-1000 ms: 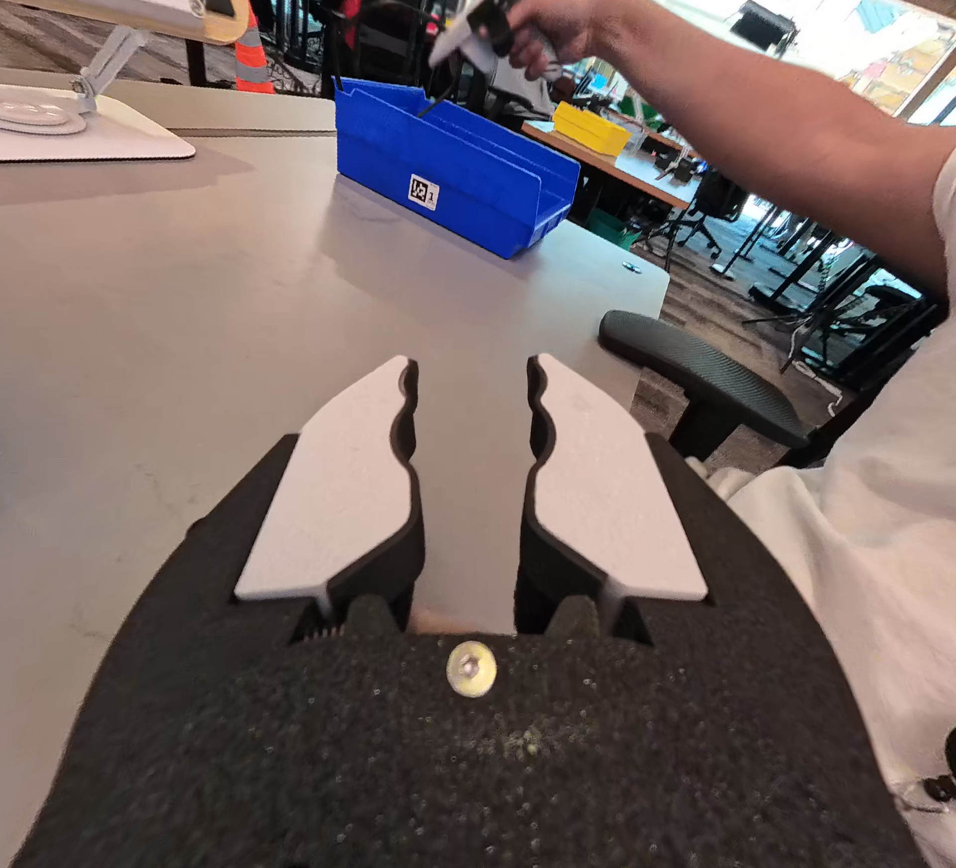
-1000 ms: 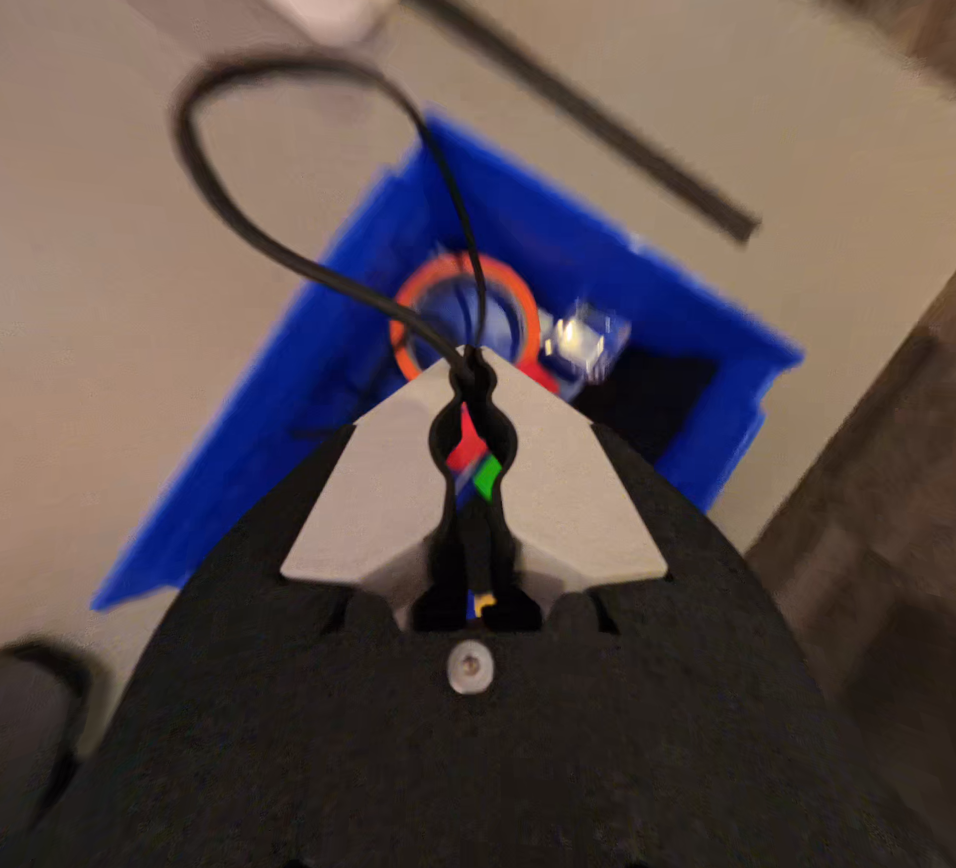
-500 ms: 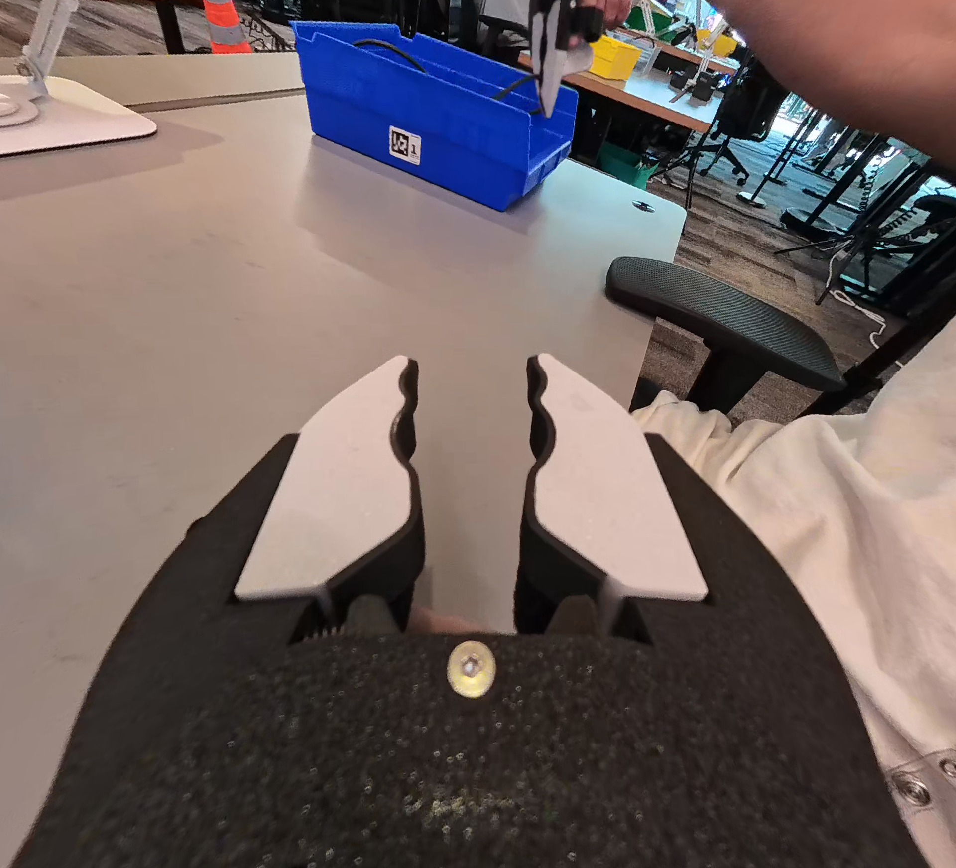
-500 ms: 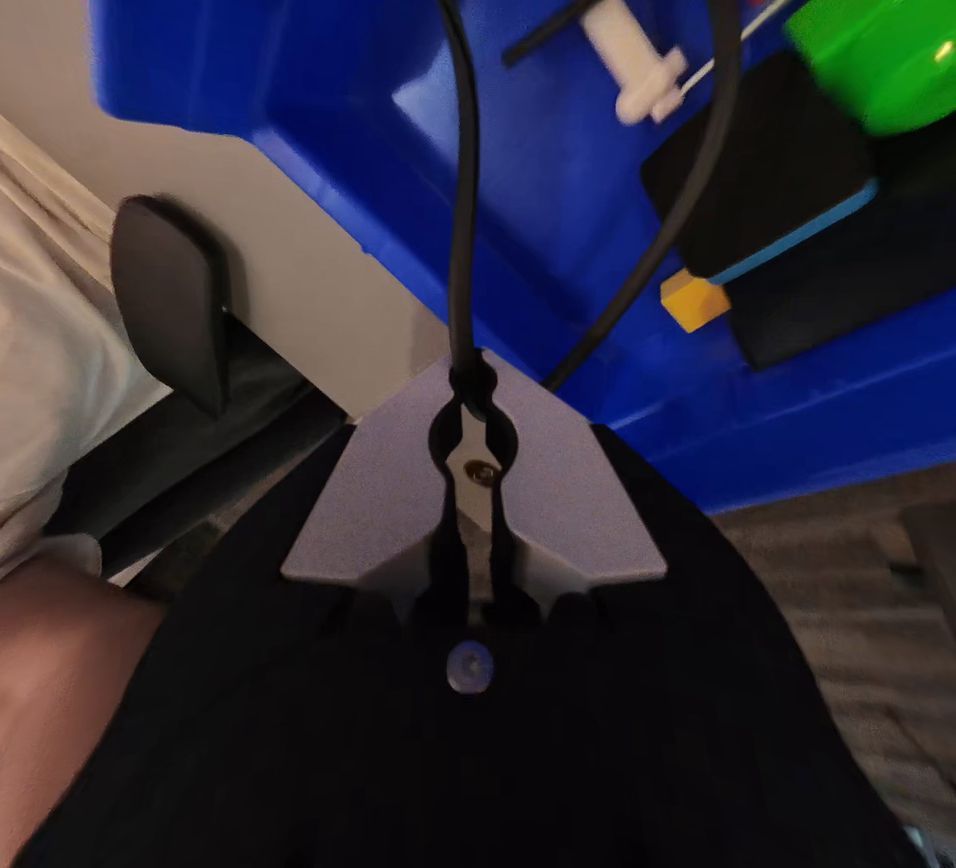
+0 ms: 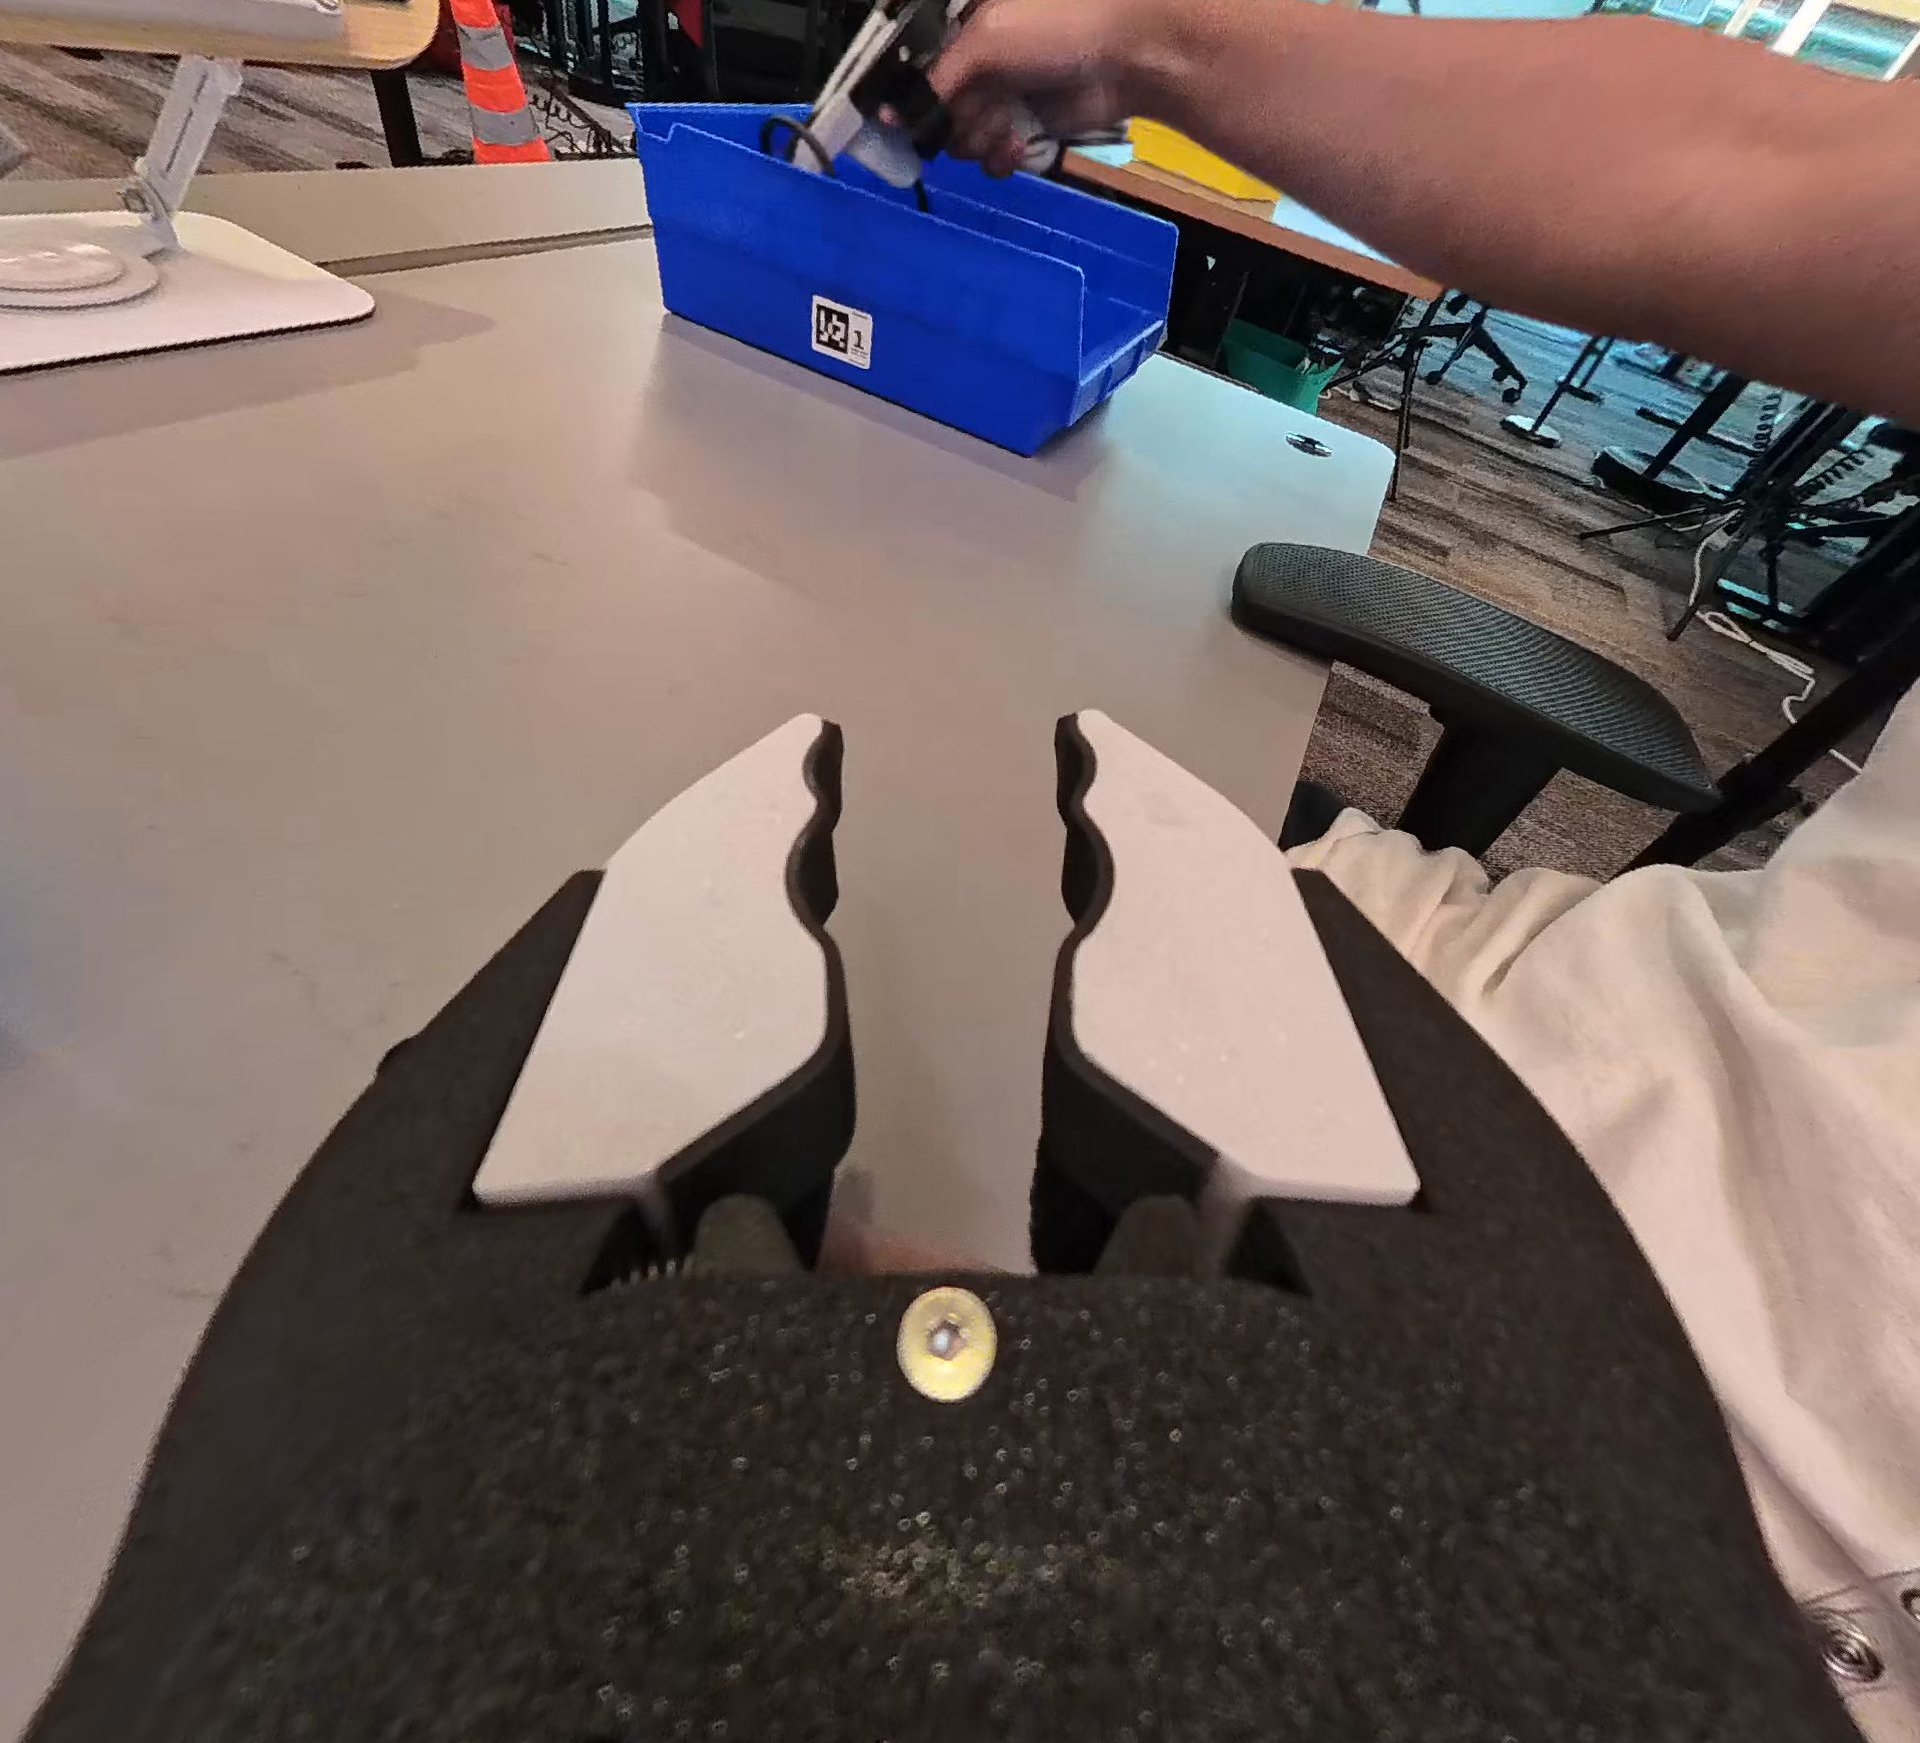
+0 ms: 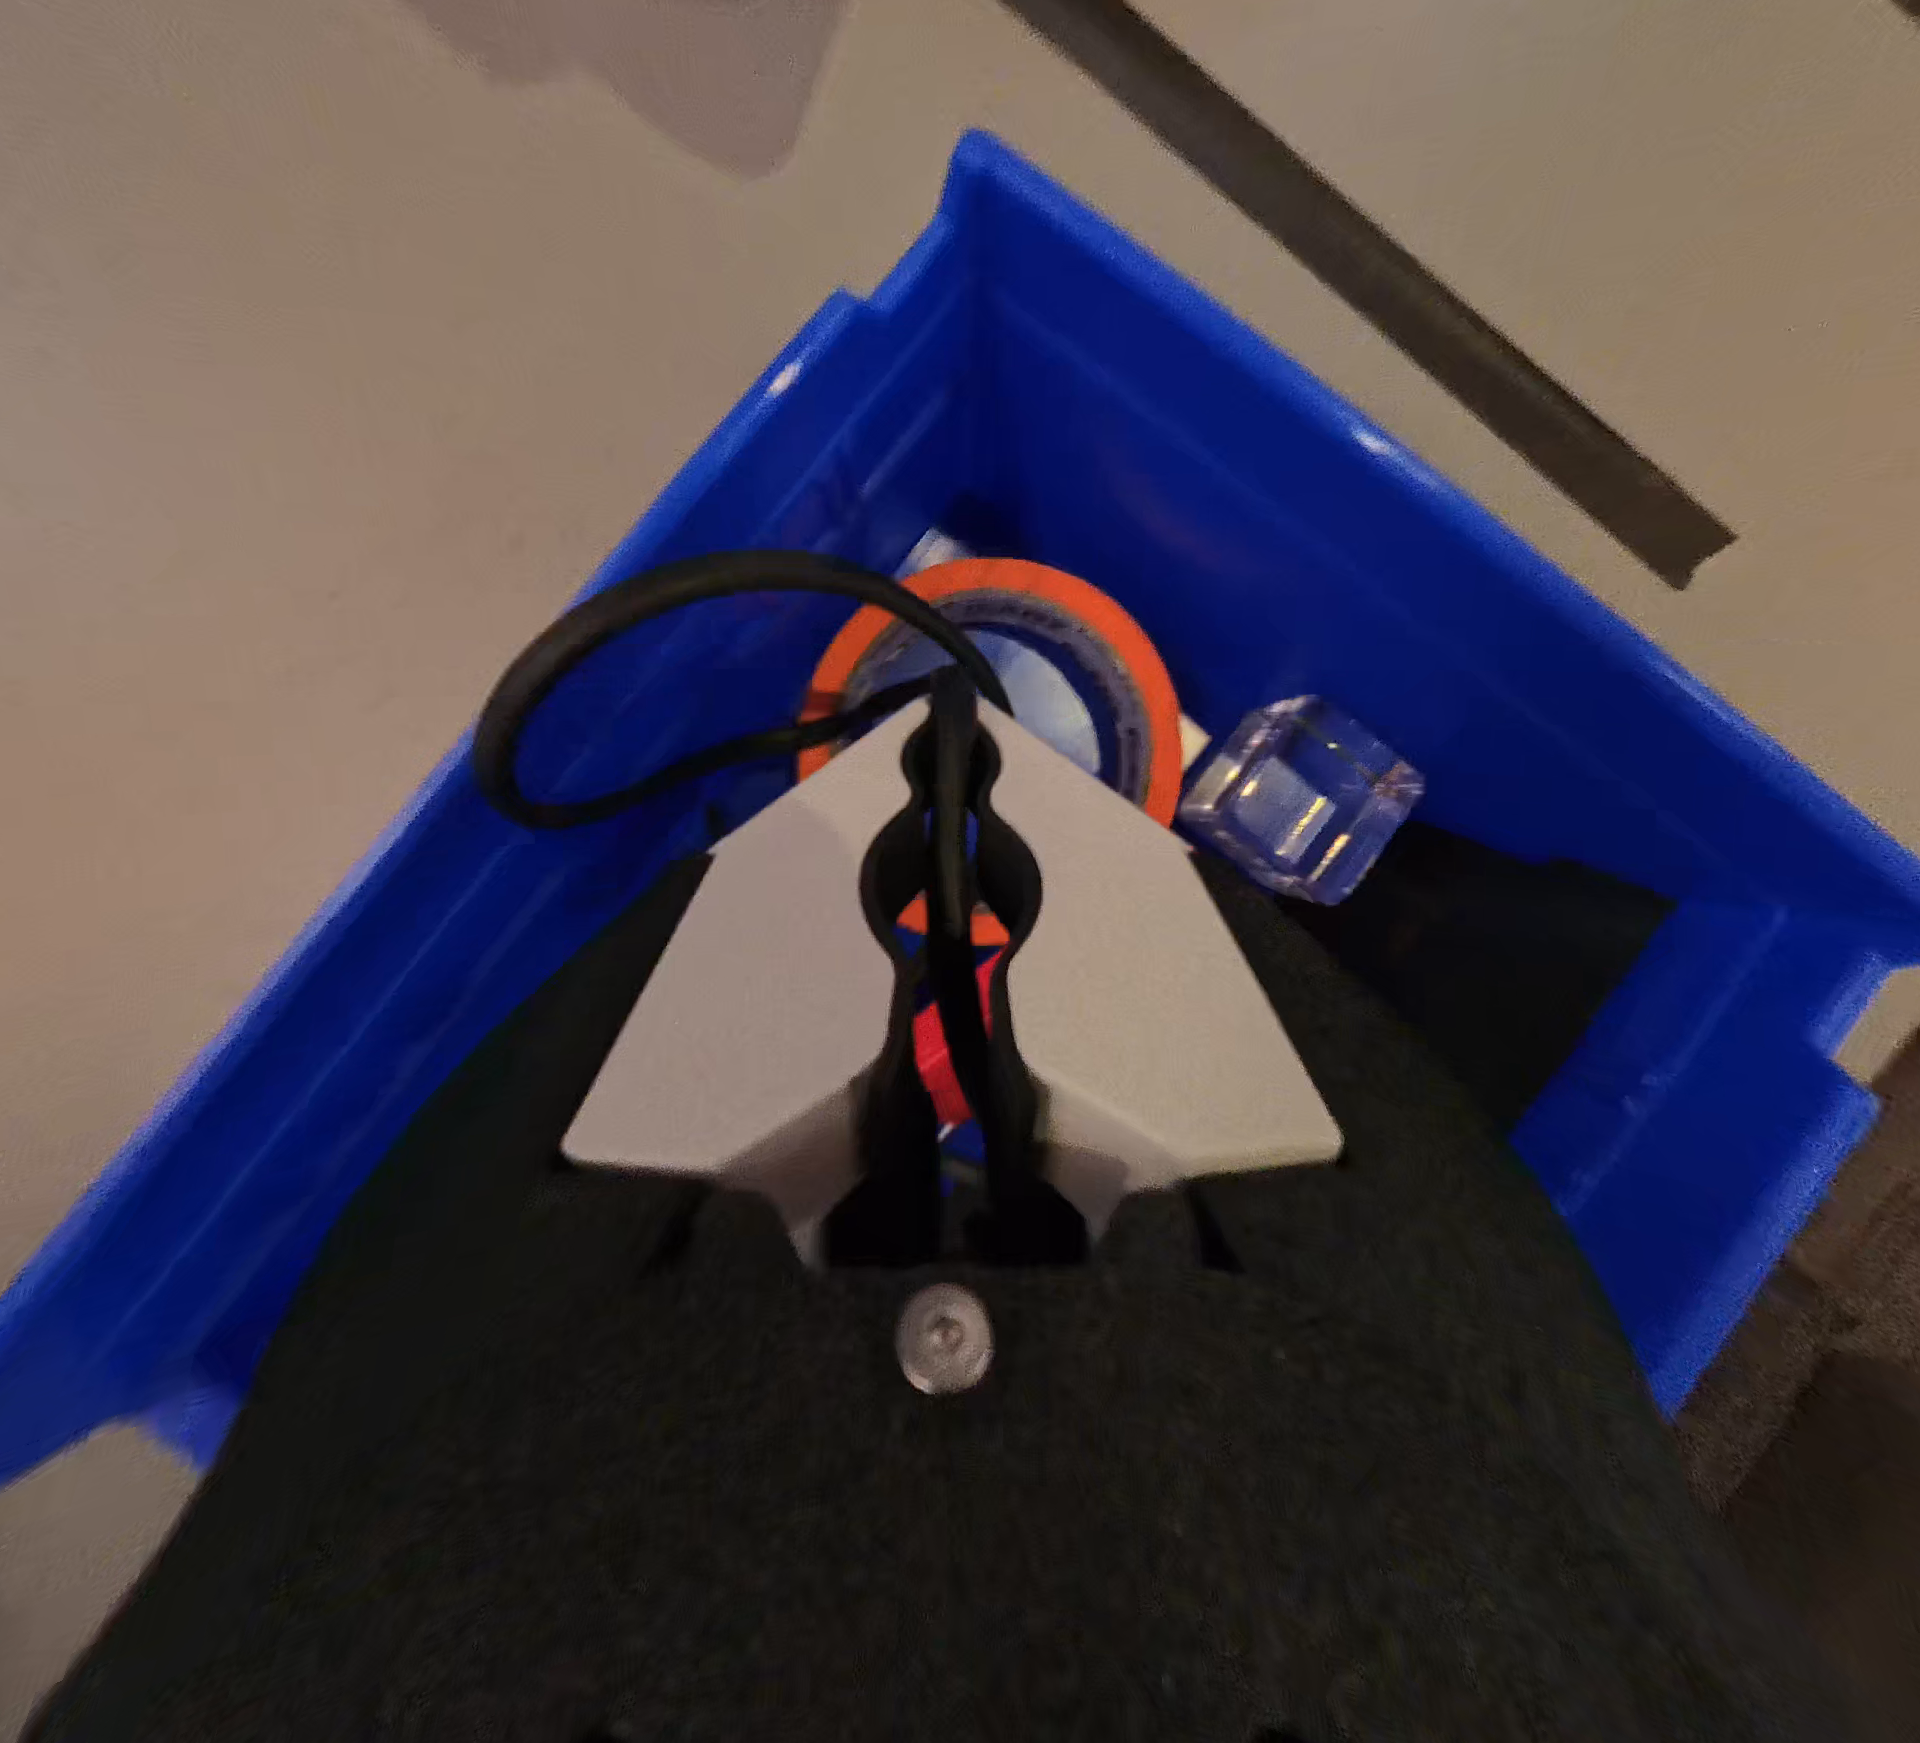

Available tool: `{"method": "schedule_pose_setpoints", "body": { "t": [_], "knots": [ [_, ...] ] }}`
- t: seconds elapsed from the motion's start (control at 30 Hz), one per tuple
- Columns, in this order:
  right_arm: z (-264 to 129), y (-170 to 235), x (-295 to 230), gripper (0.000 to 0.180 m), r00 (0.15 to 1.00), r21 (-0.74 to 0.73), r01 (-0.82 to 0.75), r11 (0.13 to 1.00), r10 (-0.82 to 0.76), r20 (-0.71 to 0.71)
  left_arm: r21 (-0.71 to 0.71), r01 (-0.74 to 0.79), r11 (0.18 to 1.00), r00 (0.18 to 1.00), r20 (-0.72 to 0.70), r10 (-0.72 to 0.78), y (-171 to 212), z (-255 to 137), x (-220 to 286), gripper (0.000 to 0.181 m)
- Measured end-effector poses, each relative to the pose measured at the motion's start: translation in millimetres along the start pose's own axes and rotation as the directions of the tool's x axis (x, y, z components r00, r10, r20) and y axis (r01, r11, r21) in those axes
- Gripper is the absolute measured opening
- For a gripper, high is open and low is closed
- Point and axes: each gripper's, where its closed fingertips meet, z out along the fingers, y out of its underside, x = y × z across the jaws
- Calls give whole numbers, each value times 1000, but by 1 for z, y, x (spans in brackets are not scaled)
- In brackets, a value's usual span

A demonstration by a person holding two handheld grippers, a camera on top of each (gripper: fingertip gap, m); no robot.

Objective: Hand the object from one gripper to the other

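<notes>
Meanwhile, in the left wrist view, the left gripper (image 5: 943, 737) waits low over the grey table (image 5: 416, 613), jaws moderately apart and empty, well apart from the blue bin (image 5: 935, 311) where the right gripper (image 5: 883, 124) dips. In the right wrist view, the right gripper (image 6: 951, 717) has its jaws closed on a black cable (image 6: 665, 597) looping above the orange tape roll (image 6: 1132, 654) and clear cube (image 6: 1299, 800). Likely the pick-up step; next comes carrying the cable toward the waiting jaws.
</notes>
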Motion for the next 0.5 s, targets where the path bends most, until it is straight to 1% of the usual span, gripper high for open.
{"method": "schedule_pose_setpoints", "body": {
  "t": [0.07, 0.1, 0.13, 0.17, 0.2, 0.27, 0.33, 0.43, 0.5],
  "knots": [
    [11, 7, 12, 3, 996, -34, -35, 999, 32, -85, -4, -3, 1000, 1000, -1, 3, 1, 0, 0, 39],
    [17, 14, 12, 11, 994, -65, -65, 996, 60, -88, -6, -3, 1000, 1000, -1, 3, 1, 0, 1, 39],
    [23, 24, 6, 30, 994, -119, -96, 988, 90, -55, -6, -3, 1000, 1000, -1, 3, 1, 0, 1, 39],
    [25, 37, 1, 45, 994, -201, -105, 974, 102, -26, -7, -5, 1000, 1000, -1, 5, 1, 0, 1, 39],
    [23, 49, 1, 52, 994, -270, -113, 956, 110, -25, -7, -7, 1000, 1000, 0, 7, 1, 0, 1, 39],
    [10, 51, -1, 56, 993, -294, -114, 949, 119, 2, -4, -12, 1000, 1000, 3, 12, 0, 0, 1, 39],
    [-15, 35, 15, 58, 994, -213, -102, 972, 90, -66, 0, -14, 1000, 1000, 8, 14, -1, -1, 0, 39],
    [-66, -4, 25, 58, 988, -9, -91, 996, 89, -128, 9, -17, 1000, 999, 35, 17, -2, -2, -4, 40],
    [-103, -30, 25, 58, 977, 151, -67, 986, 96, -190, 19, -22, 1000, 997, 81, 20, -4, -4, -12, 40]
  ]
}}
